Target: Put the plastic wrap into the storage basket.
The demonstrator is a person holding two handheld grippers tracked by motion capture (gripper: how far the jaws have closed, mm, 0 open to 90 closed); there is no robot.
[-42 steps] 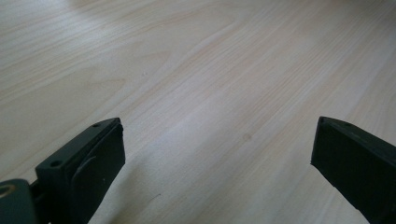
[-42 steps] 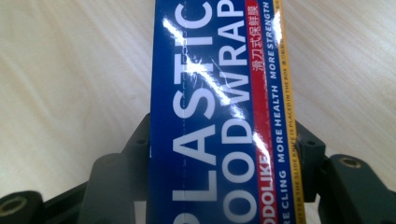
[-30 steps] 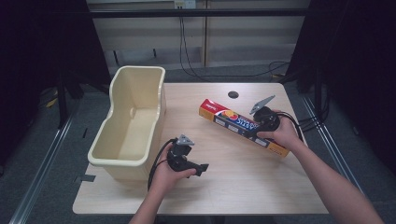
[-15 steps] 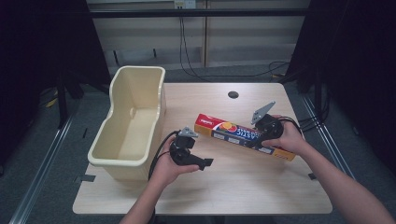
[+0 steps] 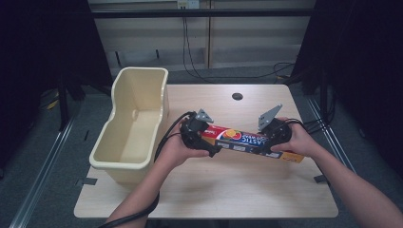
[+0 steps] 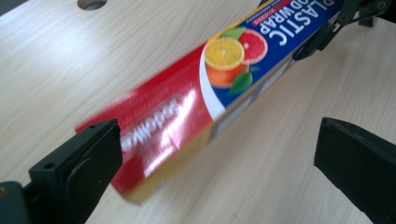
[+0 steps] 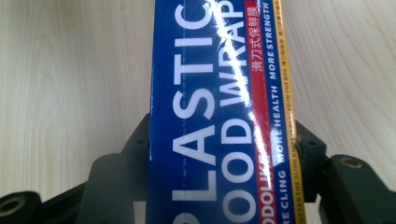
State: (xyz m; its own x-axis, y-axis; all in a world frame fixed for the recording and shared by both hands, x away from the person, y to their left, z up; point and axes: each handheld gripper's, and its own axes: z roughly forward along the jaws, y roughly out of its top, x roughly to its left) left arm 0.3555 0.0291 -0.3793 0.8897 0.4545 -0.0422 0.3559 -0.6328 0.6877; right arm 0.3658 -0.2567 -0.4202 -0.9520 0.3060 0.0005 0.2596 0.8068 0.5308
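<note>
The plastic wrap box [image 5: 247, 140] is held above the table [image 5: 237, 190], gripped near one end by the right gripper [image 5: 272, 138]. In the right gripper view the box [image 7: 224, 116] is seen clamped between the two black jaws, which are pressed against its long sides; the grip is placed across the narrow width, evidently so that the long carton can be carried without slipping.

The left gripper [image 5: 205, 142] is positioned at the box's opposite, red end. Its jaws are spread wide, and in the left gripper view the red end [image 6: 159, 140] is seen lying between them, just beside one jaw with a clear gap to the other. No pressure is applied on that side. The arrangement is judged to be a preparation for a second grip, so that the long box can be supported at both ends and kept from sagging or swinging.

The cream bin [image 5: 133, 128] stands beyond the left gripper's outer side, open and unobstructed. It is judged the likely destination, though this is not confirmed. The round hole [image 5: 237, 96] in the table lies ahead of both grippers, well apart.
</note>
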